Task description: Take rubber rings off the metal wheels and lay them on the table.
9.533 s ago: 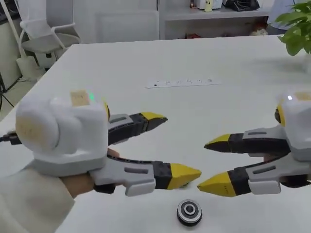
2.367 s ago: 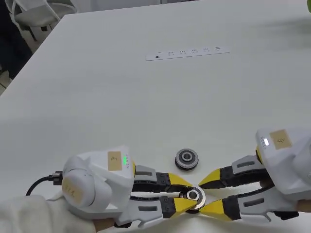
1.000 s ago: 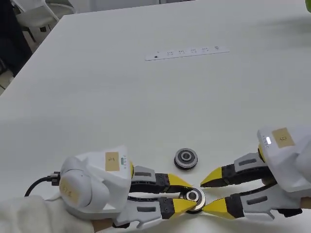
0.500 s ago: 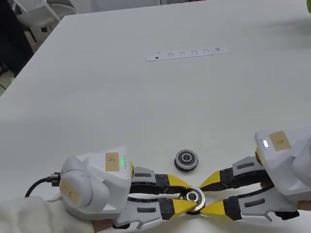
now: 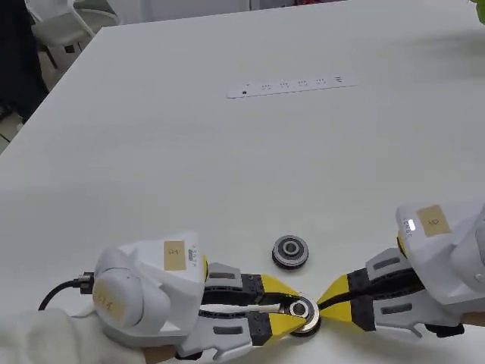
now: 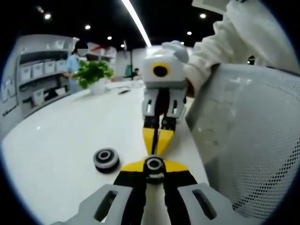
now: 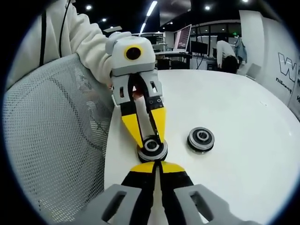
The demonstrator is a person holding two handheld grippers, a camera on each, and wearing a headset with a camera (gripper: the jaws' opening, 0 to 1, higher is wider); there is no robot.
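Inside the left claw [image 5: 294, 308] sits a wheel [image 5: 302, 309], right claw [image 5: 324, 302] touching it.

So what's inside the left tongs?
A wheel, clamped between the left tongs' yellow tips. The right tongs sit shut at its rim; whether they actually grip it is hidden.

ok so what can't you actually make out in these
- Whether the right tool has caught the rubber ring of the held wheel: its shut yellow tips cover the contact, right gripper view.
- Held wheel's underside, head view: hidden between the left tool tips.
- Socket strip markings, head view: too small.
- Right tool's rear, head view: cut off by the right edge.
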